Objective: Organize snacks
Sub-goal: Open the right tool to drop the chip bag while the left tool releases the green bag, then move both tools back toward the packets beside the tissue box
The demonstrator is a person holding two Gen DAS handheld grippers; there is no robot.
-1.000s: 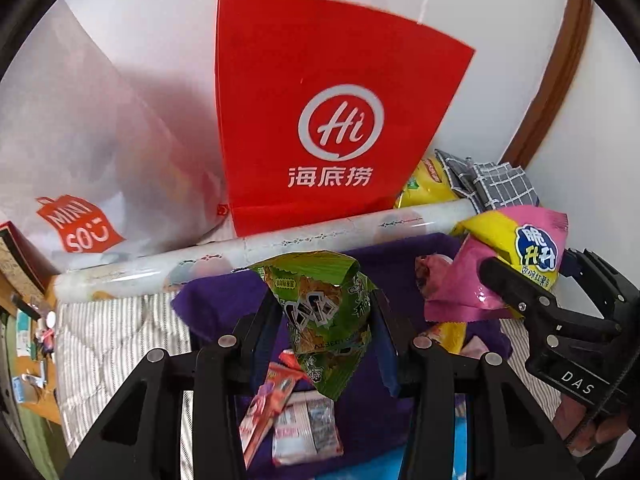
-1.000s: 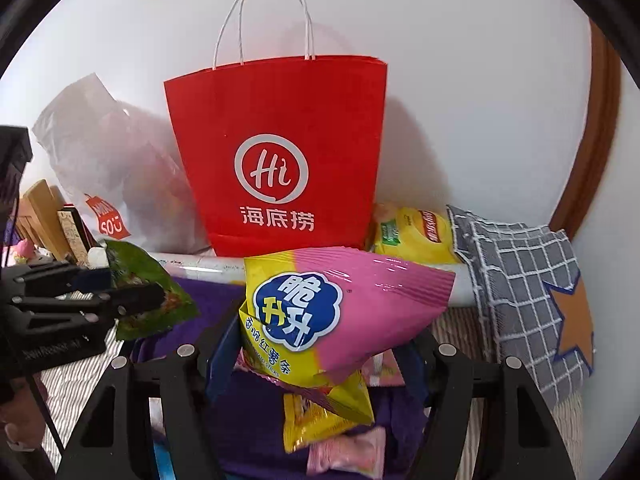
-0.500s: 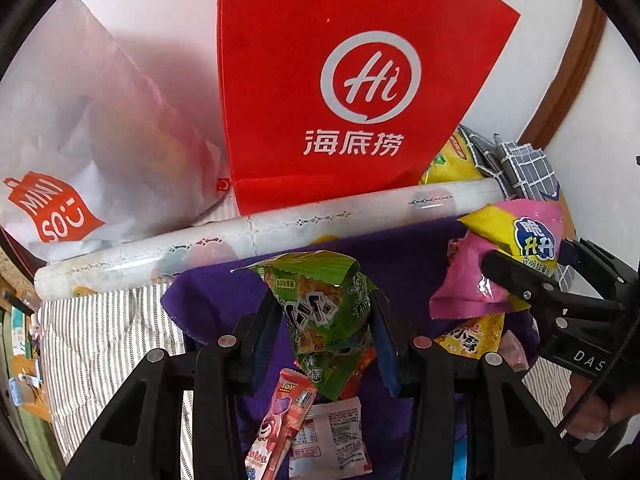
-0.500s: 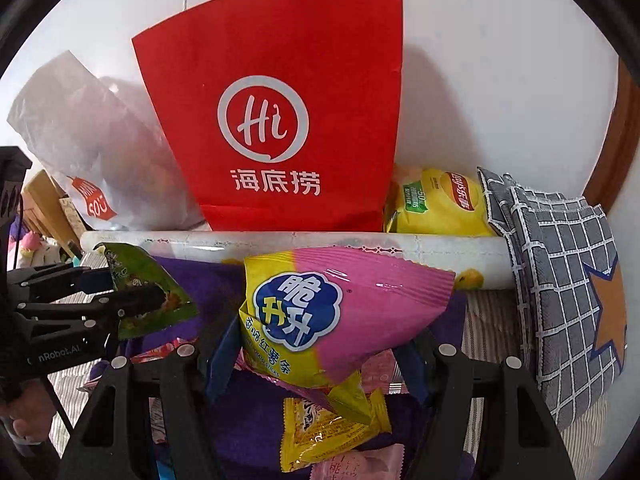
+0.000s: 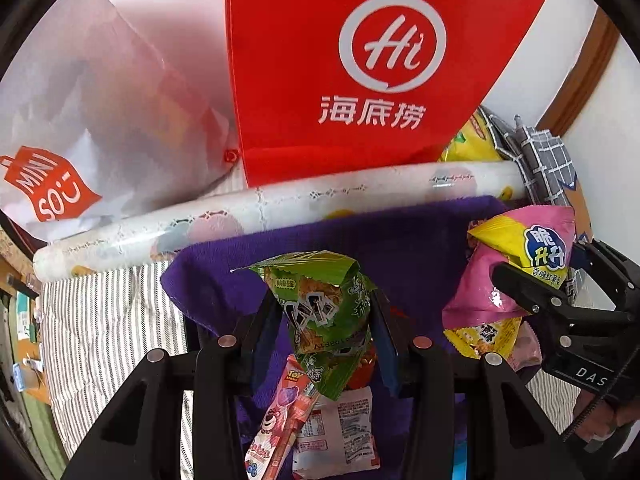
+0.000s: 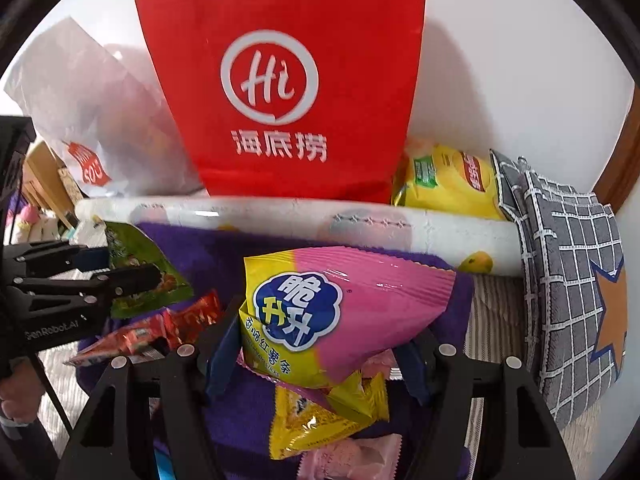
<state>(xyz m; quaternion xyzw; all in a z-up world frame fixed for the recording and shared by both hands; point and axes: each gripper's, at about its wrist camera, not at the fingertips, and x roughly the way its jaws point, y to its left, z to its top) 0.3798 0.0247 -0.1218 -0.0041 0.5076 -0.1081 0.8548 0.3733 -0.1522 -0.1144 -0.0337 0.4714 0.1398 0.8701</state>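
Observation:
My left gripper (image 5: 324,316) is shut on a green snack packet (image 5: 324,312) and holds it above a purple cloth (image 5: 400,240). My right gripper (image 6: 316,344) is shut on a pink and yellow snack bag (image 6: 340,312). That bag also shows at the right of the left wrist view (image 5: 516,264), and the green packet at the left of the right wrist view (image 6: 140,272). Loose snacks lie on the cloth below: a pink strawberry packet (image 5: 276,420), a white packet (image 5: 340,428), a red packet (image 6: 160,328), a yellow packet (image 6: 320,416).
A red paper bag (image 5: 360,60) stands against the wall behind a long white roll (image 5: 260,208). A white Miniso bag (image 5: 80,120) stands at the left. A yellow chip bag (image 6: 448,184) and a grey checked cushion (image 6: 572,280) lie at the right. Striped bedding (image 5: 108,340) surrounds the cloth.
Both grippers have moved forward and down toward the red bag and the cloth, each still holding its packet. The red bag now fills more of both views.

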